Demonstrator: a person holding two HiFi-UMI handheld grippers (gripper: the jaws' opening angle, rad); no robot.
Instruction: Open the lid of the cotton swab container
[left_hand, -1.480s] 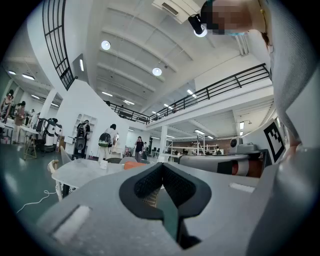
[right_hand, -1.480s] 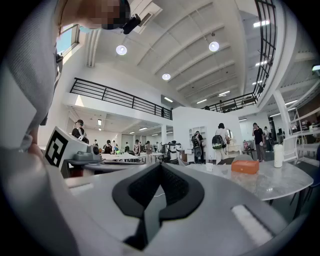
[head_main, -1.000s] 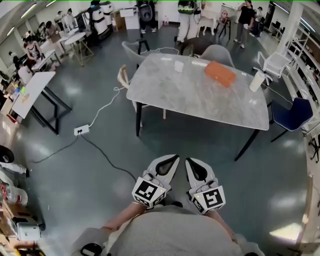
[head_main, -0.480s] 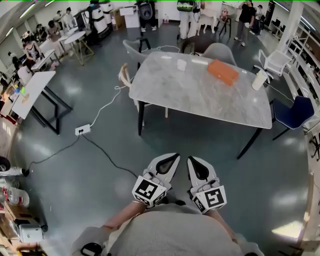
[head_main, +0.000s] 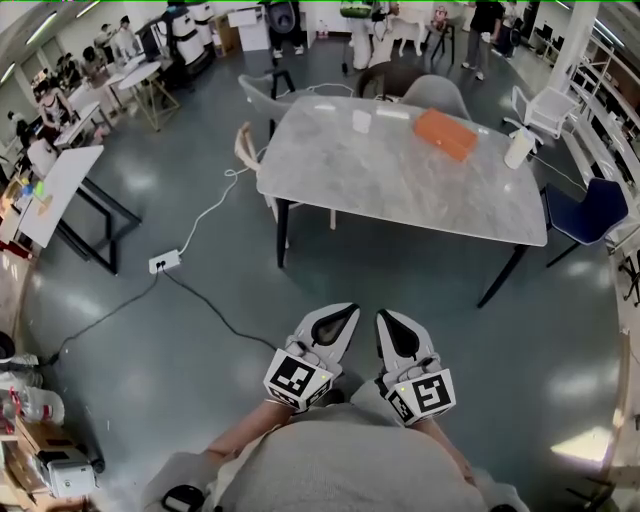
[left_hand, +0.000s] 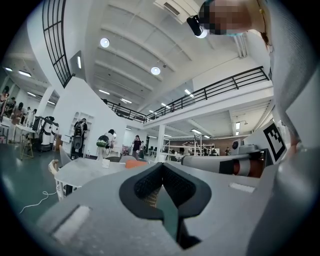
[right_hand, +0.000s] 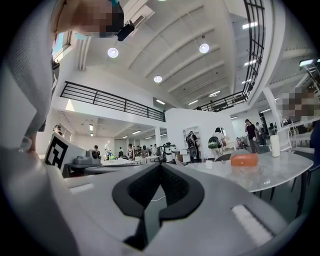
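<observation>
The left tongs (head_main: 335, 320) and right tongs (head_main: 392, 325) are both clenched on nothing, side by side over the floor, and what I'd guess is the cotton swab container (head_main: 361, 121) sits dead ahead near the bench's (head_main: 400, 195) far edge, well apart, neither hand nearer.

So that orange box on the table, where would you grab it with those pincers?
Probably across its narrow width, near the middle, coming down from above. The orange box lies flat on the marble table. It is long and low with its top face clear, and it is turned at a slant to the table edge, so the jaws would need turning to match.
</observation>
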